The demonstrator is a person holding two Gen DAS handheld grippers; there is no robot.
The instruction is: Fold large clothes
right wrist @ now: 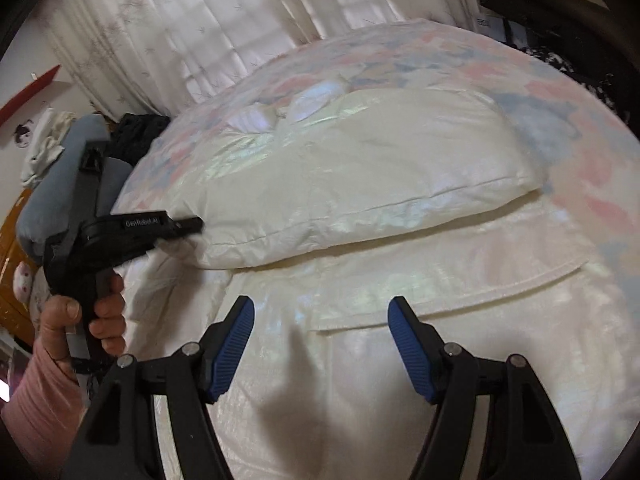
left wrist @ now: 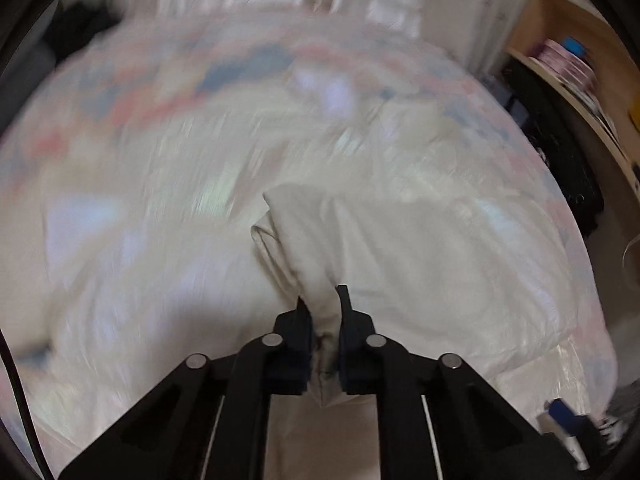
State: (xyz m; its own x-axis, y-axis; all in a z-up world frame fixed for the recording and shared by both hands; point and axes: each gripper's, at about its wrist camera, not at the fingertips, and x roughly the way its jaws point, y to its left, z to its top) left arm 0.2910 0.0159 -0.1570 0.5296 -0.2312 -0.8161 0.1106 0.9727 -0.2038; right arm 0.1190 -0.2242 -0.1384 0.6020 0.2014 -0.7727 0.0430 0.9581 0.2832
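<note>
A cream garment (right wrist: 360, 208) lies spread across a bed, covering most of its near half. One part is folded over on itself, and that folded edge runs as a long seam from the left gripper toward the right side of the bed, rising slightly as it goes. Below the fold, a second hem line crosses just ahead of the right gripper (right wrist: 320, 320), roughly parallel to the first.

The left gripper (left wrist: 324, 312) is closed tight on a bunched corner of the garment (left wrist: 360, 240), which stands up between its fingers and trails away ahead and to the right. The left-wrist view is blurred by motion. From the right wrist, the left gripper (right wrist: 188, 224) sits at the fold's left end, held by a hand (right wrist: 92, 312) in a pink sleeve.

The right gripper is spread wide, its blue pads (right wrist: 234, 348) above flat cloth, holding nothing.

Under the garment is a quilt (right wrist: 560, 112) patterned in pink and blue. Beyond the bed hang pale curtains (right wrist: 200, 32). Left of the left gripper lies a pile of dark and grey clothes (right wrist: 80, 160).
</note>
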